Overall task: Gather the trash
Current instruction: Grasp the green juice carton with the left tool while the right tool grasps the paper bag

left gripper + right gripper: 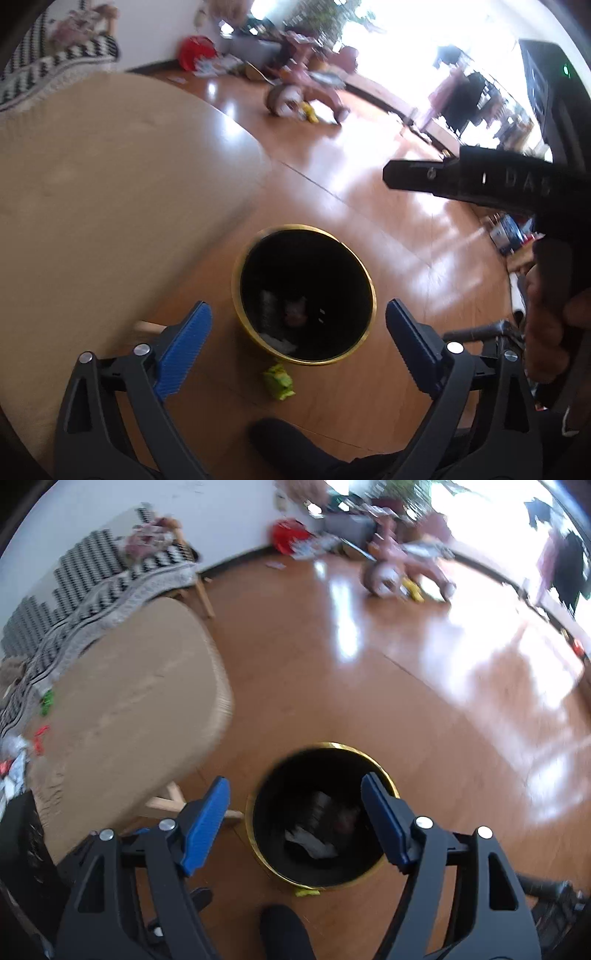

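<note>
Closest to the lens in the left wrist view are the blue pads (186, 347) of the left gripper (299, 330), spread wide with nothing between them. It hangs right over the trash bin (258, 345), a black can with a gold rim standing on the wooden floor (369, 221). Some pale crumpled stuff sits at the bottom of the bin, too dark and blurry to say what exactly. Just outside the rim, on the floor on the near side, lies a crumpled green wrapper (279, 381), close to the bin but not in it.

Same deal on the other side: the right gripper (295, 799) is spread open and empty too, with the bin (266, 860) below and between its fingers. White crumpled paper (310, 843) shows inside. A bit of the yellow-green wrapper (306, 892) pokes out at the bin's near edge.

The right gripper's black body (480, 181) also shows up in the left view, held by the person's hand (550, 332). There's pale lettering on it that looks like "DA" plus something more, too smeared to read fully.

A round tan table (110, 184) stands just left of the bin, with a few small red and green bits (42, 716) on its far side in the right view. Further off there's a black-and-white patterned blanket (92, 583) and a pink tricycle (399, 565) near the wall.
</note>
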The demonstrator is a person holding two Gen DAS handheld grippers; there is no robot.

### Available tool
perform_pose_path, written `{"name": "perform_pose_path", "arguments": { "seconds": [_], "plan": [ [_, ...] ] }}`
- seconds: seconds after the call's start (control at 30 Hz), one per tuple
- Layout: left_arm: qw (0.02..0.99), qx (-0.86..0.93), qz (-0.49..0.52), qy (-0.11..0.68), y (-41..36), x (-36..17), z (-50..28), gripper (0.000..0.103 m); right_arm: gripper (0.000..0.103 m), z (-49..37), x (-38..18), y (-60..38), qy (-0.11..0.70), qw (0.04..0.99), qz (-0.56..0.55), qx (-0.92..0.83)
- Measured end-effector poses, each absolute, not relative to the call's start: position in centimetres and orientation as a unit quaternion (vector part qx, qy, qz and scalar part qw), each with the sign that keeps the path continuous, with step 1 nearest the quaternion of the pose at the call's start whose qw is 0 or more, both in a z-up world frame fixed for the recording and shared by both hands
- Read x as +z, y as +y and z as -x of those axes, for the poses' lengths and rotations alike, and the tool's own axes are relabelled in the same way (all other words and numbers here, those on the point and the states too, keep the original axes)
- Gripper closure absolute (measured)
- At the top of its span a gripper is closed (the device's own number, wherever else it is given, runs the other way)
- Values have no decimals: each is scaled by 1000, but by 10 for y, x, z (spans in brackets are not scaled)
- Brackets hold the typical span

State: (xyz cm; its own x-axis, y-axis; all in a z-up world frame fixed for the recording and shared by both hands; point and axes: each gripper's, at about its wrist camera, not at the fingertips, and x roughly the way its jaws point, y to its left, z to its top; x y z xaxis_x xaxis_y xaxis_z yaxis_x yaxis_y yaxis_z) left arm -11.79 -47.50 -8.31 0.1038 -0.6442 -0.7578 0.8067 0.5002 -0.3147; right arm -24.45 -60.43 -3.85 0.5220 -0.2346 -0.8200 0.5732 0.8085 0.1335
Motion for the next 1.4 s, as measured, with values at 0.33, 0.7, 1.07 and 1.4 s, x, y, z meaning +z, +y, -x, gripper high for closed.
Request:
{"name": "perform_pose_path", "arguments": {
  "seconds": [0.33, 0.7, 1.07, 1.4],
  "plan": [
    [838, -336, -43, 428, -282, -18, 42, 10, 31, 137, 16, -449, 373, 909, -169, -84],
    [907, -115, 12, 406, -26, 20, -10, 8, 31, 36, 3, -235, 380, 916, -96, 87],
    [907, -76, -2, 413, 48, -11, -48, 8, 30, -31, -37, -135, 407, 900, -64, 143],
    [900, -93, -78, 419, 42, -55, -84, 8, 26, -76, -63, -95, 410, 900, -17, 144]
  ]
}}
